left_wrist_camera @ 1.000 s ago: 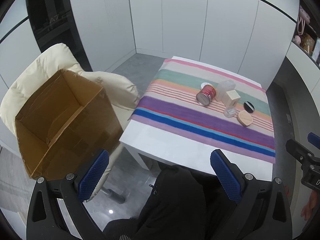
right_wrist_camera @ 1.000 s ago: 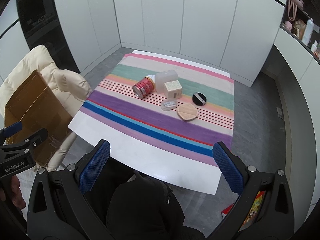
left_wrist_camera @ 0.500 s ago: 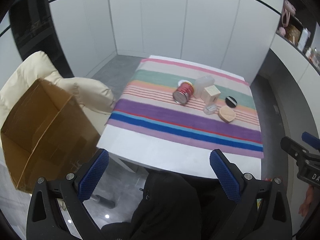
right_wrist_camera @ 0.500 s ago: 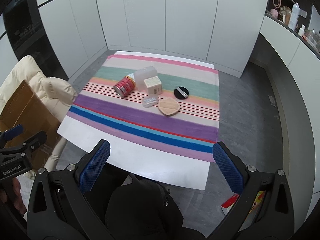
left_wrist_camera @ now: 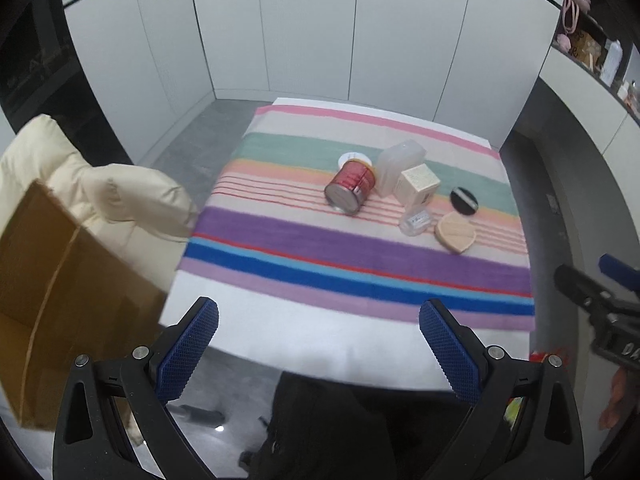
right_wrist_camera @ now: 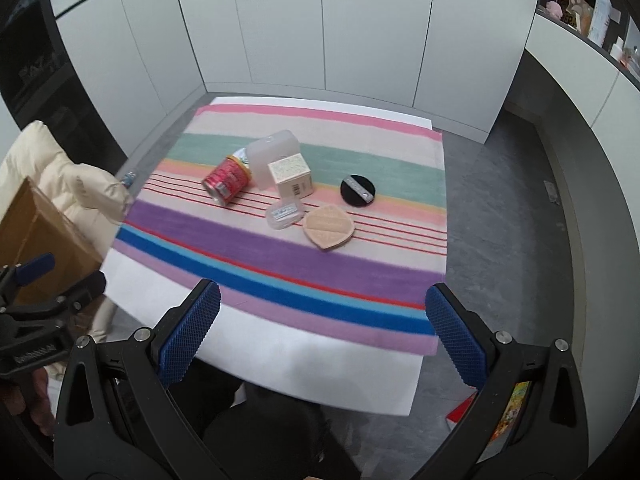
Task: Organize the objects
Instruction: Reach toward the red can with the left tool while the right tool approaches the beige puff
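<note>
A striped cloth (left_wrist_camera: 360,252) (right_wrist_camera: 288,252) covers a white table. On it lie a red can (left_wrist_camera: 351,186) (right_wrist_camera: 227,180) on its side, a translucent plastic box (left_wrist_camera: 400,164) (right_wrist_camera: 272,156), a cream carton (left_wrist_camera: 418,186) (right_wrist_camera: 291,179), a small clear case (left_wrist_camera: 416,222) (right_wrist_camera: 285,213), a beige puff (left_wrist_camera: 456,232) (right_wrist_camera: 328,227) and a black round compact (left_wrist_camera: 464,199) (right_wrist_camera: 358,190). My left gripper (left_wrist_camera: 318,344) and right gripper (right_wrist_camera: 320,332) are both open and empty, held above the table's near edge, well short of the objects.
An open cardboard box (left_wrist_camera: 60,300) (right_wrist_camera: 36,240) rests on a cream padded chair (left_wrist_camera: 120,200) (right_wrist_camera: 72,184) left of the table. White cabinet walls stand behind. A shelf (right_wrist_camera: 588,12) with items is at the upper right. Grey floor lies right of the table.
Both grippers have swung right and forward toward the table; the cardboard box has slid to the left edge of both views. Nothing was grasped.
</note>
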Demonstrator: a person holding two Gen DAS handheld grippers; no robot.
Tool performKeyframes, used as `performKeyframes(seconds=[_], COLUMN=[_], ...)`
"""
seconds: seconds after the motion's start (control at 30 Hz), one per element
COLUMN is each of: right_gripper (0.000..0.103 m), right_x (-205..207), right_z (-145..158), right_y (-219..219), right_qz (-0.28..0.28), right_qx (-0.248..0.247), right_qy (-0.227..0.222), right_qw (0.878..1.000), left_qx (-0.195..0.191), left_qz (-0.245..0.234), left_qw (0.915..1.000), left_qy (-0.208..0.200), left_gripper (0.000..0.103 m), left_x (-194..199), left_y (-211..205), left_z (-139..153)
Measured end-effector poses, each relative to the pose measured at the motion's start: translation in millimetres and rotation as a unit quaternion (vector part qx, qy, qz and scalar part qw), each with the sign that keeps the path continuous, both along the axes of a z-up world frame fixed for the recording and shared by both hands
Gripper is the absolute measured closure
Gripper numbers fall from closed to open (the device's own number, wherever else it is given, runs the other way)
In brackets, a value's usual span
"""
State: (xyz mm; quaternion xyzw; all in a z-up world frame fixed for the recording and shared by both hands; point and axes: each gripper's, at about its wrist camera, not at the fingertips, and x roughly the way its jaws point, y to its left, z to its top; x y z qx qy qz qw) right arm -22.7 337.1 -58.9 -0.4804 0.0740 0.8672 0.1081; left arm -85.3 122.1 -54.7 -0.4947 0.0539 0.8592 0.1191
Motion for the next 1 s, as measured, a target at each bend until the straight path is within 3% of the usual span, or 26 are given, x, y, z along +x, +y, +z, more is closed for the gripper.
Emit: performKeyframes(seconds=[0.2,0.53,0.67,0.9,1.0], right_gripper=[0.0,0.0,0.0,0.0,0.0], right_x=[-28.5,-67.4,-79.4,-108.1,-120.3], right_z=[-22.1,-76.2,-104.2,-140.2,-162.9], right_y=[1.9,15.2,30.9,41.0,40.9], right_qz=[0.009,0.002,-0.019,-0.02,-0.021], right_qx=[-0.008,-0.004,-0.028,-0.019,-0.016], right_qy=[-0.015,-0.046,-0.07,-0.087,-0.099], right_qw=[1.0,0.999,0.997,0.996,0.995], left_qx=[0.016,-0.014,-0.021,-0.026,-0.022], left_qz=[-0.004,-0.037,-0.053,-0.063,-0.059], left_qw=[0.9998,0.9992,0.9983,0.9971,0.9967], left_qy=[-0.01,-0.01,-0.013,-0.034,-0.05], left_gripper=[0.002,0.002,0.002,0.003,0.008], left_x=[-29.8,-75.0,-92.9,-124.9,-139.9], left_y=[6.7,28.8,39.8,50.4,50.5], left_z=[-8.6,-33.4,-50.2,-88.9,-107.6])
